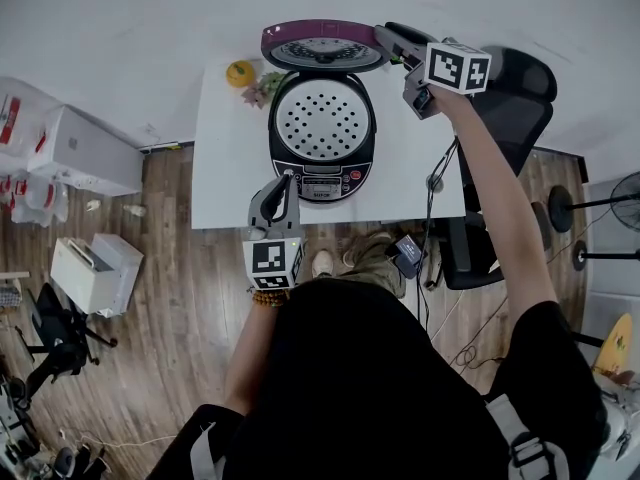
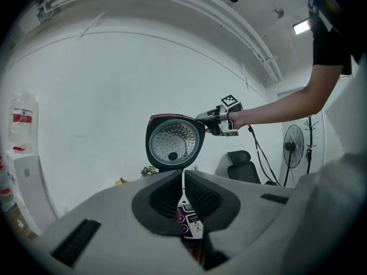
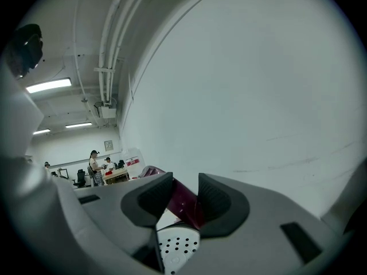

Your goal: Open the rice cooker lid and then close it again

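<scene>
Fruit [image 1: 240,72] and greenery [image 1: 262,88] lie beside cooker [image 1: 322,180], left of raised lid [image 1: 322,50]. Right gripper [image 1: 390,40] grasps lid; left gripper [image 1: 288,180] clenched, empty. Only right gripper view shows distant people [image 3: 94,168].

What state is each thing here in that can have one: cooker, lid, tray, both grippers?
lid, open, tipped up at the back.
perforated tray, seated inside the rice cooker.
right gripper, closed on the lid's rim.
left gripper, shut, empty, pointing at the rice cooker's front.
</scene>
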The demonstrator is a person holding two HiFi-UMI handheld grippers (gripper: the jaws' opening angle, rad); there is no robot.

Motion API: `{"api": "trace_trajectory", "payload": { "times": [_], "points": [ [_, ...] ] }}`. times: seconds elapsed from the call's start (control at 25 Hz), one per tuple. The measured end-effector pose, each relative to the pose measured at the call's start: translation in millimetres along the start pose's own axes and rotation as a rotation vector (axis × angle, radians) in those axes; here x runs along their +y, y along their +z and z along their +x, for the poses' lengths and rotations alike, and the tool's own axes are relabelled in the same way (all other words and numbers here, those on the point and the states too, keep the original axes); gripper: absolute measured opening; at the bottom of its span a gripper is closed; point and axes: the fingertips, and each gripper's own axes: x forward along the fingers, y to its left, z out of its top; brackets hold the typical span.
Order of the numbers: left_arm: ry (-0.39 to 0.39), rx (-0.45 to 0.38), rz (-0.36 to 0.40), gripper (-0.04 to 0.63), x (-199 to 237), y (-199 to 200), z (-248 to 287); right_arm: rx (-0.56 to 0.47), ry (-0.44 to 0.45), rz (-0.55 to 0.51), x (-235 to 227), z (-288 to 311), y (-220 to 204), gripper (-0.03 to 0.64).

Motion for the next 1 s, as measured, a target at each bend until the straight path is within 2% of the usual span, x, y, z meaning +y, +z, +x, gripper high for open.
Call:
{"api": "trace_trajectory", "payload": {
  "times": [1.0],
  "points": [
    [0.009,-0.007,-0.003,0.034,3.5,1.4,-2.1,-0.027,-0.013,-0.062,24.2,-22.0,-25.4,0.153]
  ]
}}
